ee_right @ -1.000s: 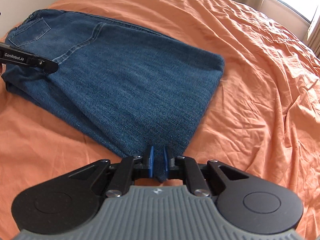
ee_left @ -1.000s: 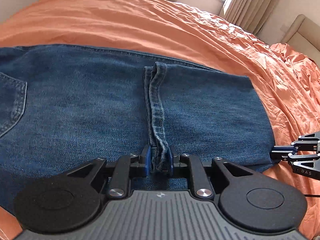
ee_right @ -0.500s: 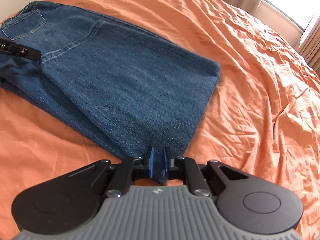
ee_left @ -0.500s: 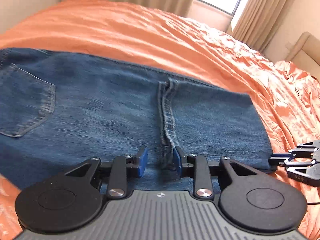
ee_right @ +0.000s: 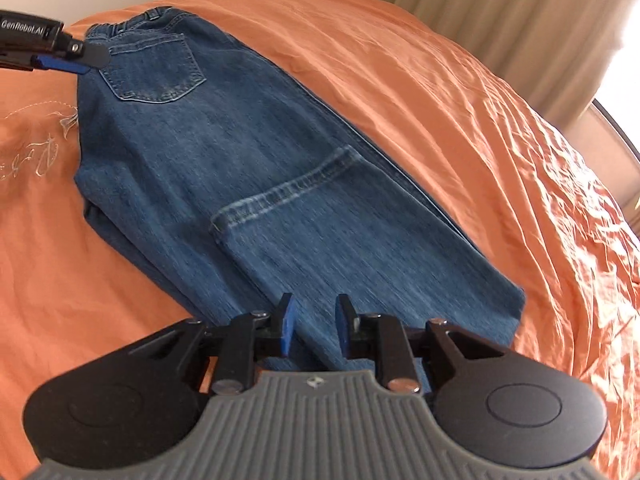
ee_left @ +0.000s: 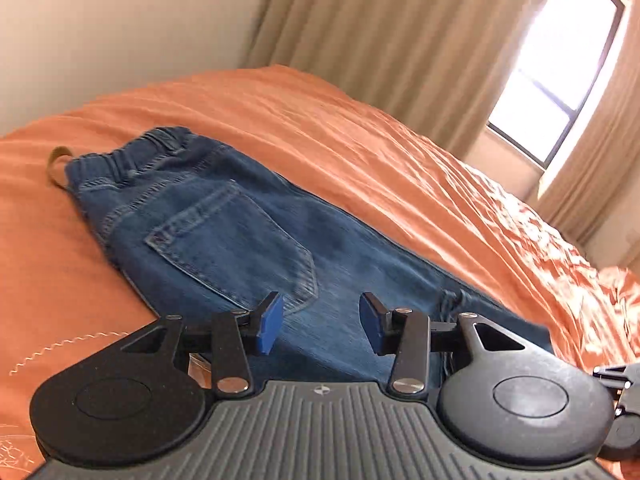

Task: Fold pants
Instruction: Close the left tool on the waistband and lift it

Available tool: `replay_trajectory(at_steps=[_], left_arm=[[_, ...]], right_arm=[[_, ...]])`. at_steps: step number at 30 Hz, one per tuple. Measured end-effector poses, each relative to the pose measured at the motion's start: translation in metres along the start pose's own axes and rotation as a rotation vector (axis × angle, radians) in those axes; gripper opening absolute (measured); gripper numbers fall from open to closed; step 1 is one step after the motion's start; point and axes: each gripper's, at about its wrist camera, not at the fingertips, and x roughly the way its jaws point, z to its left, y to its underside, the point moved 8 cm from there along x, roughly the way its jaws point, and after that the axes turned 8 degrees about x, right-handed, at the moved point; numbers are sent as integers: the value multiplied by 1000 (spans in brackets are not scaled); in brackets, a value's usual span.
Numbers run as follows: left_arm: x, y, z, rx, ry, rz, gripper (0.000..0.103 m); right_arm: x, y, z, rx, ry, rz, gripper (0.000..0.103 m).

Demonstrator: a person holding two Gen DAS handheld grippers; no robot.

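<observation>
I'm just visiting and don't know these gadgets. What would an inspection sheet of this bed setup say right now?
Surface: orange bedspread, wrinkled, with pale embroidery at its left.
Job's things: jeans lie flat, folded over, leg hem across the middle, waistband at the far end.
Clutter: brown loop beside the waistband.
Grippers: left gripper jaws opening, nothing pinched; right gripper jaws opening, pads off the denim.
Cables: nothing seen.
Surroundings: beige curtains, bright window, plain wall.
</observation>
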Motion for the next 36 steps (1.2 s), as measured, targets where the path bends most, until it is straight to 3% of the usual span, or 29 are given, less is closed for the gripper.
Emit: replay_trajectory(at_steps=[7,12,17,19,24,27,29,32,36], left_arm=[[-4,-26,81,-165,-66,-50,56],[-1,-23,148,-374,-122,-96,62],[14,-9,197,-622,-74,-122,68],[24,-5,210,-699,-48,-128,68],[52,-5,227,-803,-16,-120,68],[73,-7,224,-821,10,-104,58],[85,-8,219,-823,25,-79,40],[87,-10,214,-809,15,-95,27],[70,-24,196,-709,-9,-164,20]], right_arm=[[28,-41,26,-54,22,25,17],[62,-62,32,-25,15,64,17],[96,-61,42,-10,-14,147,17],[103,-60,45,-4,-33,170,24],[110,-59,45,8,-41,183,25],[111,-58,41,13,-48,181,25],[112,-58,41,19,-47,178,25],[113,-56,39,29,-47,171,25],[114,-54,37,46,-51,162,25]])
